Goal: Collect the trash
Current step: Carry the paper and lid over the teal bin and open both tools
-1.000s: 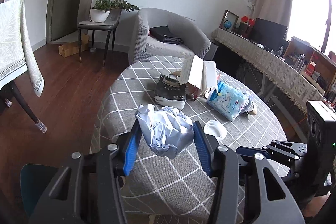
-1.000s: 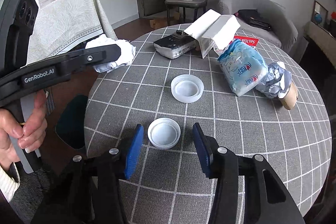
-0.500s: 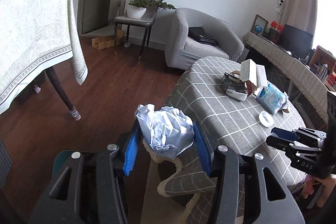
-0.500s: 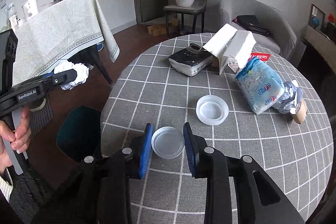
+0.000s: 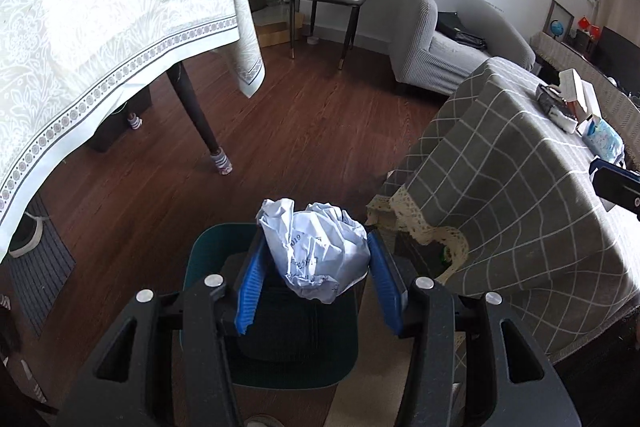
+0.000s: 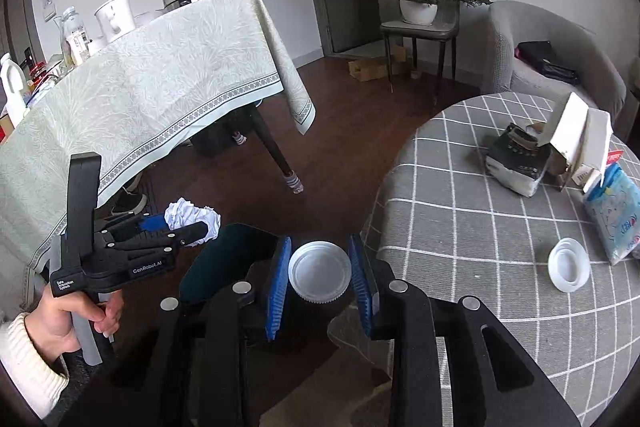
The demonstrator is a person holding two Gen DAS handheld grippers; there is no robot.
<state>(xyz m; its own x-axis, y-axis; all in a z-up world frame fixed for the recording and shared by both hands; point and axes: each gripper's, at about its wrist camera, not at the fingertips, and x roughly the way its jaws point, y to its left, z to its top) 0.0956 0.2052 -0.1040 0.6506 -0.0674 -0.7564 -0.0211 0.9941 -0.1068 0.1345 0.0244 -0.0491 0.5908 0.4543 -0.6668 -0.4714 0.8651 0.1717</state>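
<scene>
While jaws clamp, lid [image 6: 319,271] faces up

1. My left tongs [image 5: 316,279] and their crumpled white paper ball [image 5: 318,251] cover the middle of the dark teal plastic bin [image 5: 208,251].
2. My own tongs hide that bin's near rim.
3. The print on the paper is too small to read.

Left gripper [image 5: 316,277] holds crumpled paper [image 5: 316,251] over the bin [image 5: 208,251] on the floor, left of the round table [image 6: 460,227]. Right gripper [image 6: 320,273] holds a lid [image 6: 319,271] over the bin too, beside the table edge. On the table: second lid [image 6: 569,270], tissue pack [image 6: 614,215] right of it, open carton [image 6: 576,139] behind.
</scene>
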